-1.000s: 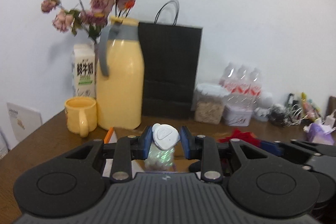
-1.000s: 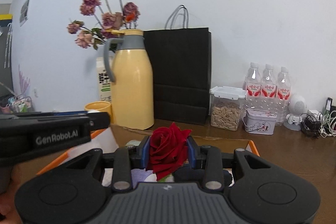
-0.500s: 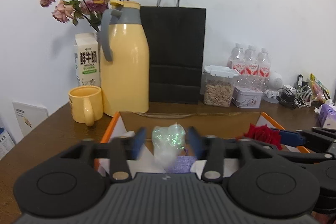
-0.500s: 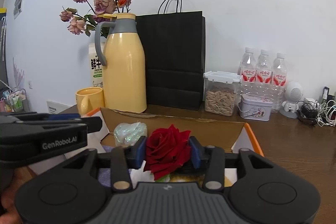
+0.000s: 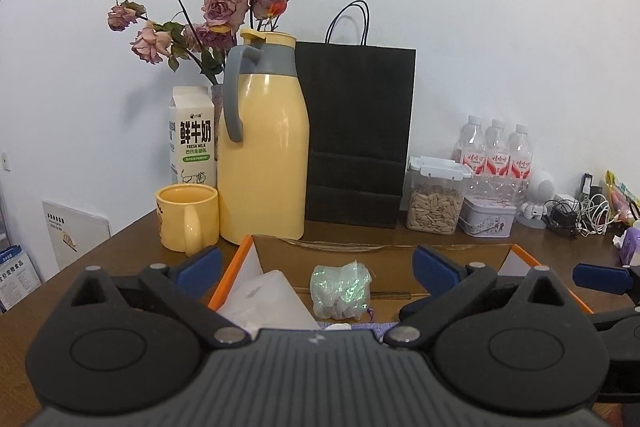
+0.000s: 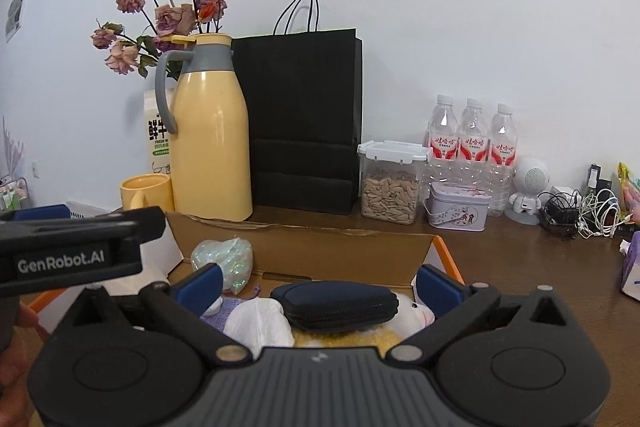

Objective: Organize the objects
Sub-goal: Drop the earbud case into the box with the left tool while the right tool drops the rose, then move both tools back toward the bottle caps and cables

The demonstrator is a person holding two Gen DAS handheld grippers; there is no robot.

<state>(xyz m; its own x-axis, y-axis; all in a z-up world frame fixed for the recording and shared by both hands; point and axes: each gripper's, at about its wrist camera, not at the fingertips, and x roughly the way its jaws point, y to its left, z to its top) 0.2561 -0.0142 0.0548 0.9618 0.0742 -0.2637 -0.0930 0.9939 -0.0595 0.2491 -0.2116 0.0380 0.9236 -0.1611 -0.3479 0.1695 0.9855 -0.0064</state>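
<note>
Both the left gripper (image 5: 318,263) and right gripper (image 6: 318,281) are spread wide, empty, over the cardboard box (image 6: 340,251). The glittery bag (image 5: 341,291) leans at its back wall; lower contents are hidden.

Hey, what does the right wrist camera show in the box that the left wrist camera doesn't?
Only the right wrist view shows the dark zip pouch and the yellow plush toy. Only the left wrist view shows the pale folded sheet leaning at the box's left side. Both show the glittery bag in the cardboard box, with both grippers open.
</note>
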